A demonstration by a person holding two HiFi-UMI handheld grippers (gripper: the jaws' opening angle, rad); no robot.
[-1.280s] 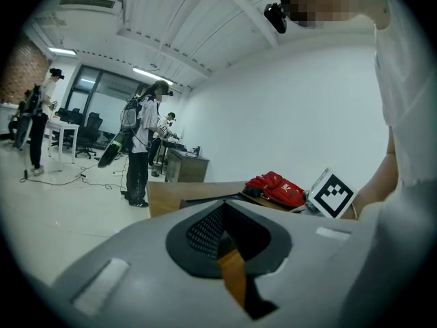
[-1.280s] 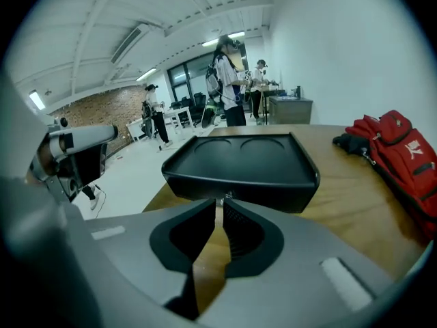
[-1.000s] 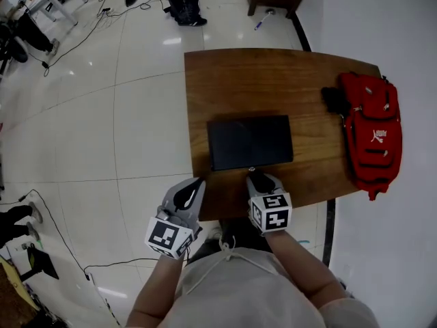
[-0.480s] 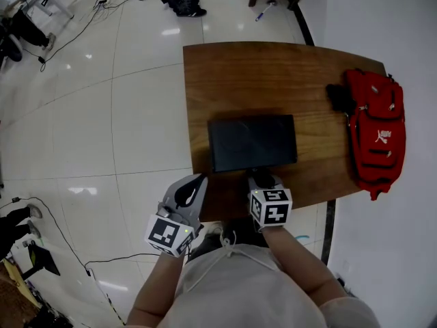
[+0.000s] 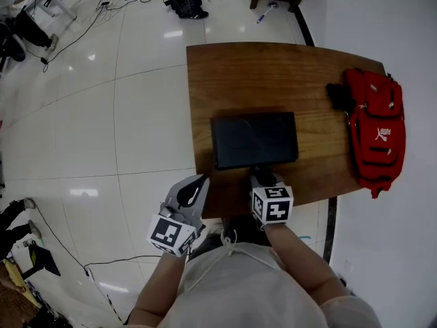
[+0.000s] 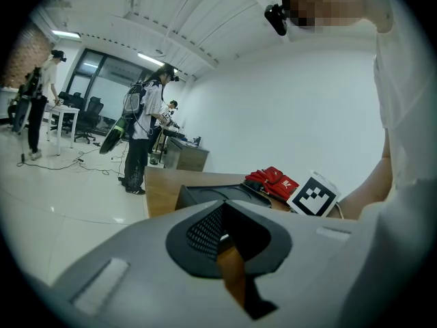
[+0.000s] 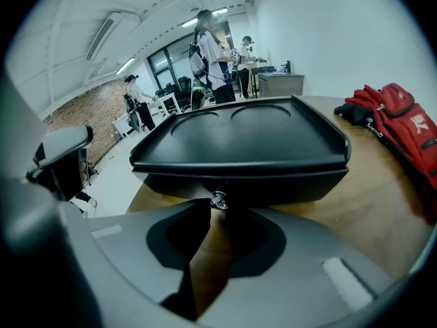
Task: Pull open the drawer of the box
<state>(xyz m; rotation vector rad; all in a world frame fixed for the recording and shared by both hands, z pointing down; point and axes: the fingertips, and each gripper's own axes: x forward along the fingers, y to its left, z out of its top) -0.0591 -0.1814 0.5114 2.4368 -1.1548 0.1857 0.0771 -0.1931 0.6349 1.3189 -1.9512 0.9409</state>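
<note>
Box (image 5: 254,140), judged rigid and light, lies near the counter's (image 5: 225,74) front edge. Its small, likely slippery drawer knob (image 7: 218,199) is pinched by fingers of the right gripper (image 7: 217,208). The left gripper (image 6: 222,238) is closed, empty.

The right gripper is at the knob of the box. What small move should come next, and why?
Probably draw the right gripper slowly straight back. Its jaws appear shut on the small knob of the black box, and the drawer still looks closed.
</note>
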